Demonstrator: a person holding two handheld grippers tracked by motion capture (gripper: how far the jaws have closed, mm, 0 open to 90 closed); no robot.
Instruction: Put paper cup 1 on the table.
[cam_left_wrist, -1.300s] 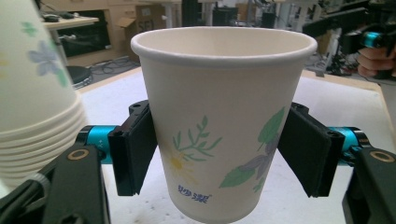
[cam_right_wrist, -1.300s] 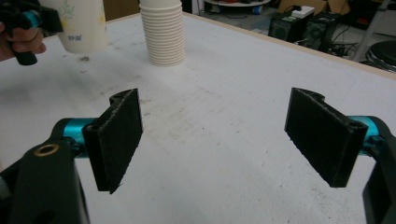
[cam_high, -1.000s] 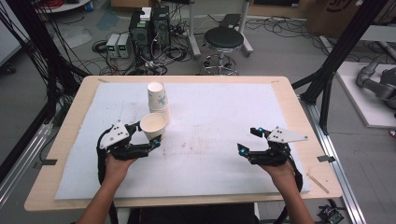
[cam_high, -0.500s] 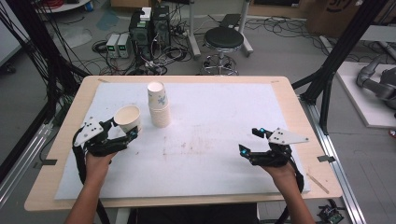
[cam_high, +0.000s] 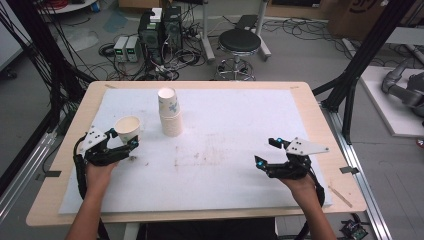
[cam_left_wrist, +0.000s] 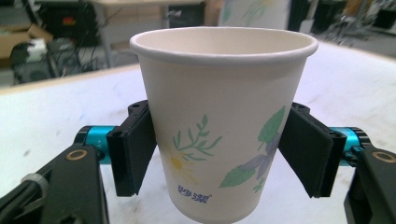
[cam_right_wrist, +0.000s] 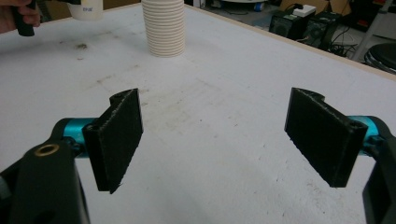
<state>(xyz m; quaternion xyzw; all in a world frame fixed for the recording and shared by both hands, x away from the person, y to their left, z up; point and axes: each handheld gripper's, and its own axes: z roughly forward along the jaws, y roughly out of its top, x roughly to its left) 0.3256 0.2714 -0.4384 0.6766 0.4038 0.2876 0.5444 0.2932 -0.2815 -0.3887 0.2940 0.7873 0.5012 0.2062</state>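
The left gripper squeezes one paper cup, upright, at the left side of the worktop, away from the cup stack. Next, I think, it sets the cup down gently. The right gripper is wide apart, with nothing in it.

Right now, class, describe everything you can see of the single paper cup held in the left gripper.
The paper cup is white with a rolled rim, printed with green leaves, a yellow flower, a purple flower and small blue characters near its base. It stands upright, mouth open upward and seemingly empty. The left gripper clamps its sides with both black jaws. It sits at the white mat's left side, apart from the cup stack.
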